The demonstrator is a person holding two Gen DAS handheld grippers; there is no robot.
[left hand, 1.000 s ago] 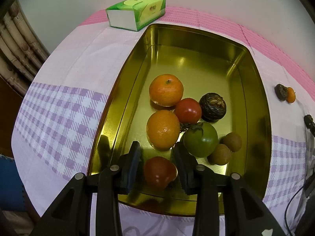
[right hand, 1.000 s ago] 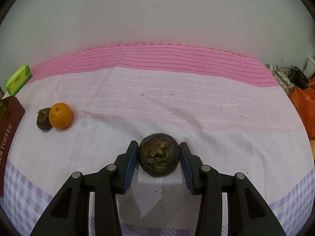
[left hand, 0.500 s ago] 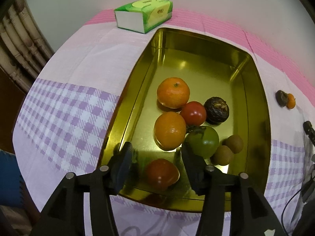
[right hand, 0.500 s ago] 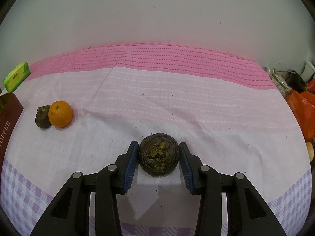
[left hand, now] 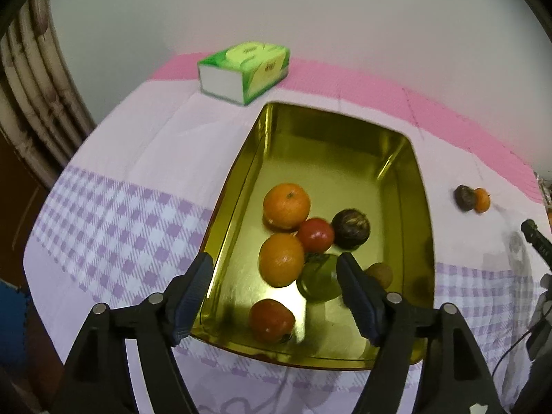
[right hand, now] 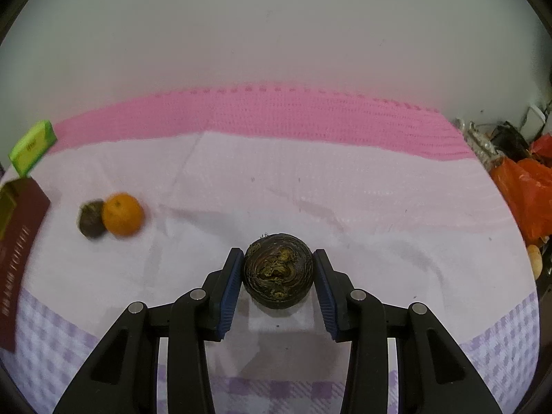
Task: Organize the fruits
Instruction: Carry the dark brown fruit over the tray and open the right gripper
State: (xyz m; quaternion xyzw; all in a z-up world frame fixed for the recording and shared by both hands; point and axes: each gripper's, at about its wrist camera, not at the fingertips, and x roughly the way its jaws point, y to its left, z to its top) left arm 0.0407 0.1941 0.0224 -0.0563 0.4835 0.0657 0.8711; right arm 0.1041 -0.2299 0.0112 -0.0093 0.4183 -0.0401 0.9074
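A gold tin tray (left hand: pixel 419 214) holds several fruits: two oranges (left hand: pixel 286 205), a red tomato (left hand: pixel 314 234), a dark wrinkled fruit (left hand: pixel 351 228), a green tomato (left hand: pixel 319 277) and a small brown fruit (left hand: pixel 381 274). Another red tomato (left hand: pixel 271 320) lies near the tray's front wall. My left gripper (left hand: pixel 274 291) hangs above it, jaws opening, pads clear of the fruit. My right gripper (right hand: pixel 277 281) is shut on a dark wrinkled fruit (right hand: pixel 277 270), lifted a little off the cloth. An orange (right hand: pixel 122 214) and a small dark fruit (right hand: pixel 91 219) lie together on the cloth at the left.
A green tissue box (left hand: pixel 243 70) stands behind the tray by the wall. The table wears a pink, white and lilac-checked cloth (right hand: pixel 276 189). A dark red tin lid (right hand: pixel 20 241) lies at the left edge. Orange plastic bags (right hand: pixel 524 189) and clutter crowd the right edge.
The left gripper has let go of the red tomato, spread its jaws and risen. The right gripper has lifted slightly with the dark fruit still clamped.
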